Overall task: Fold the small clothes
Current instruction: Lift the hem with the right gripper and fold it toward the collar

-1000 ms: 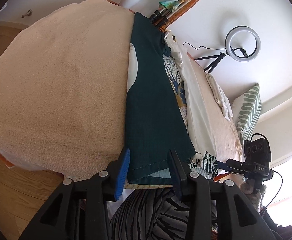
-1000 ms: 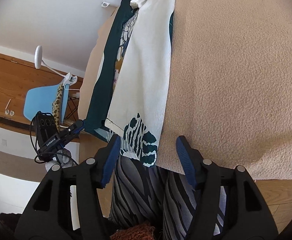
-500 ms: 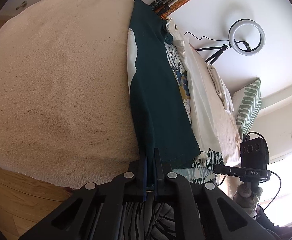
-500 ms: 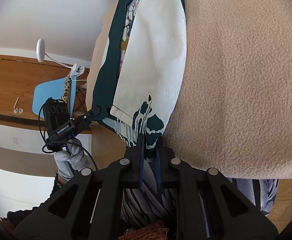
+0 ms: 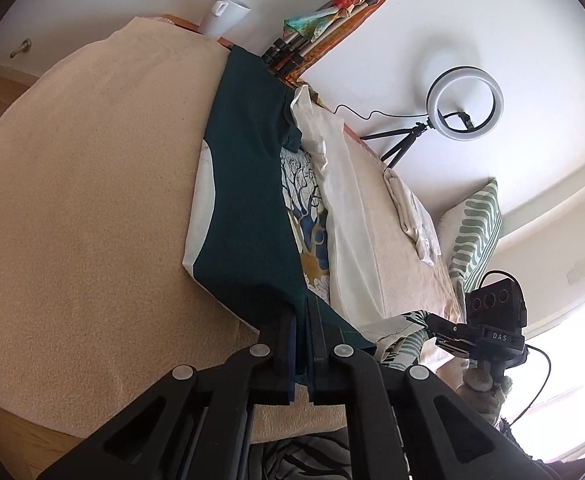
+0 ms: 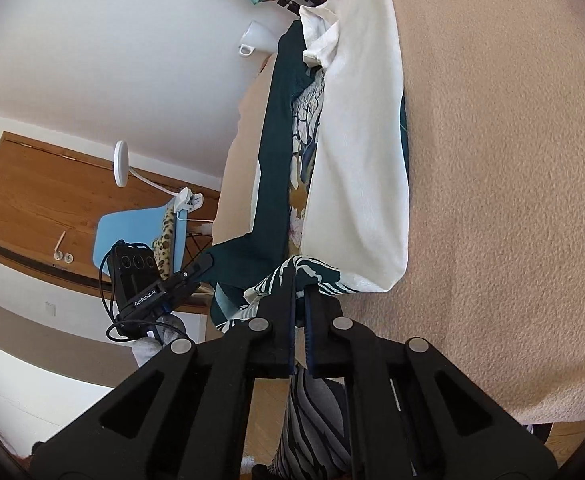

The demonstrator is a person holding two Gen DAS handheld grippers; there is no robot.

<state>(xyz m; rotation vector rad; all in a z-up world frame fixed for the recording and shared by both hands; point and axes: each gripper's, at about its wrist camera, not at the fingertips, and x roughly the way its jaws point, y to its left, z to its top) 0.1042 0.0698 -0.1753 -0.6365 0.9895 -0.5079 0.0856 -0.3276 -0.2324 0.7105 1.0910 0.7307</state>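
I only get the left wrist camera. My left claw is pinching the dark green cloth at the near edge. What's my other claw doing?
Observer: The right claw is shut on the striped hem corner of the shirt.
Operator: What's past the table on that side?
Observer: A blue chair stands beyond the table edge, with a leopard-print cloth draped on it.
Operator: Anything else over there?
Observer: A white lamp with a round head rises beside the chair.
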